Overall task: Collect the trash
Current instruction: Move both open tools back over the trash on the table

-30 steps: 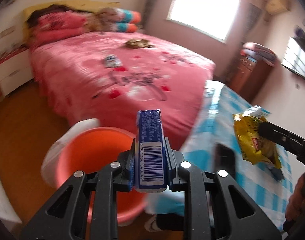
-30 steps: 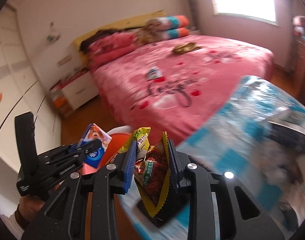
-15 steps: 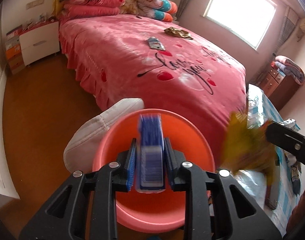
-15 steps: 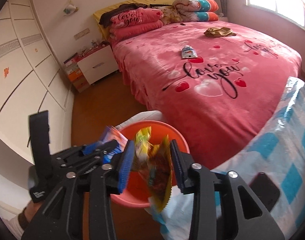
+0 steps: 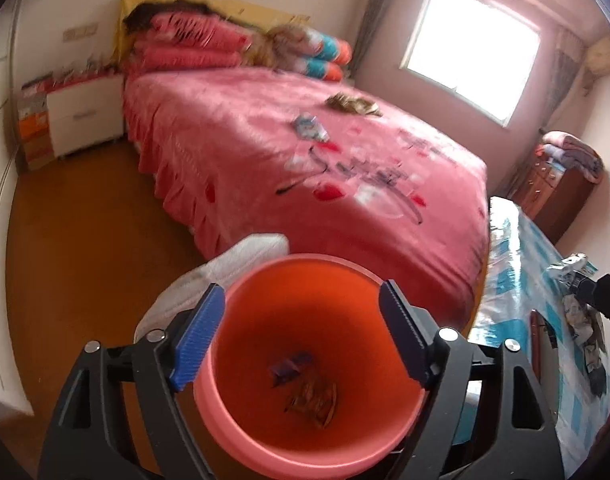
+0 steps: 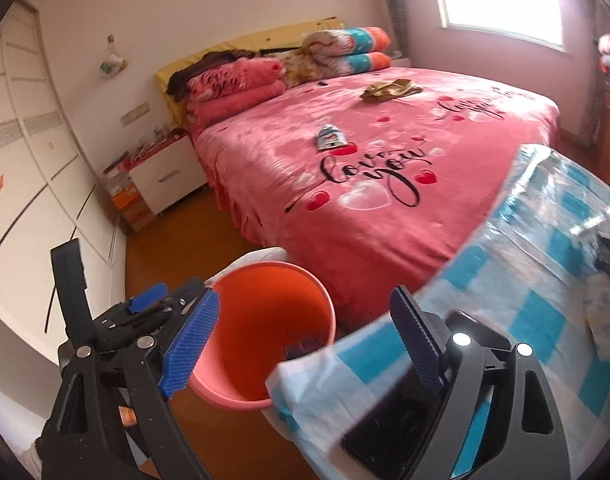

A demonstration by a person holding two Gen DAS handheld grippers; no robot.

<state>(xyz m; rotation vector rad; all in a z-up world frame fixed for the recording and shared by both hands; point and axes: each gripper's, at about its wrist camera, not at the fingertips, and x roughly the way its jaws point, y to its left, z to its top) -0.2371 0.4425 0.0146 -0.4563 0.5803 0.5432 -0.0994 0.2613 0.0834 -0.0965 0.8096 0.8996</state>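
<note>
An orange-pink bucket (image 5: pixel 305 432) stands on the floor by the bed; it also shows in the right wrist view (image 6: pixel 265 304). A blue pack (image 5: pixel 289 366) and a yellow-brown snack bag (image 5: pixel 313 400) lie at its bottom. My left gripper (image 5: pixel 303 336) is open and empty right above the bucket. My right gripper (image 6: pixel 305 340) is open and empty, over the bucket's right rim and the table corner. A small wrapper (image 6: pixel 329 137) and a crumpled brown item (image 6: pixel 391 90) lie on the pink bed (image 6: pixel 385 184).
A table with a blue-checked cloth (image 6: pixel 525 320) stands to the right, with a black phone (image 6: pixel 401 432) near its corner and crumpled scraps (image 5: pixel 581 312) farther along. A white bag (image 5: pixel 229 268) sits behind the bucket. A white nightstand (image 6: pixel 165 176) stands left of the bed.
Both grippers moved over the bucket and opened. The blue pack and the yellow snack bag left the jaws and now lie in the bucket.
</note>
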